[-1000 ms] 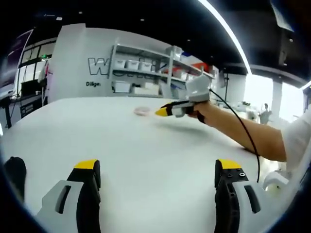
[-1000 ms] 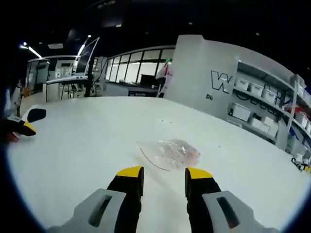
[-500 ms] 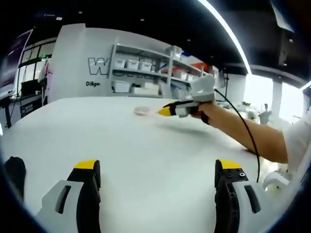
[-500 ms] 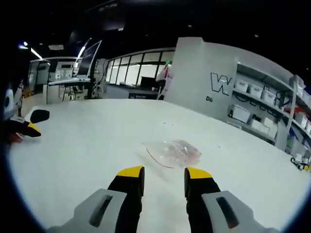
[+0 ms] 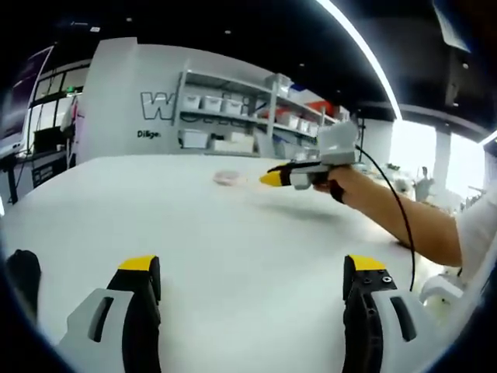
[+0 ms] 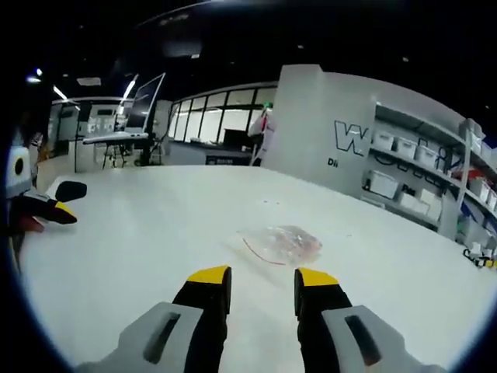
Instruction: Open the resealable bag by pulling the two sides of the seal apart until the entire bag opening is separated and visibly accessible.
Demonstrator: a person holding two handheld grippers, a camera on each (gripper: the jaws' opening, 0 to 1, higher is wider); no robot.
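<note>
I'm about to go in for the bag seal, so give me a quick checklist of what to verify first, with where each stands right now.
1. Resealable bag lying flat on the table, in reach ahead: ok.
2. Red seal line facing the right tongs: ok.
3. Right tongs open, empty: ok.
4. Left tongs open wide, empty: ok.
5. Both tongs near the seal: not ok, left tongs sit far back.
6. Seal already parted: cannot tell.

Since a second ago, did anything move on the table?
The right tool has pulled back from the bag, drifting rightward in the left gripper view, its jaws open and holding nothing. The bag stayed flat and sealed on the white table. The left tool stayed put, open.
</note>
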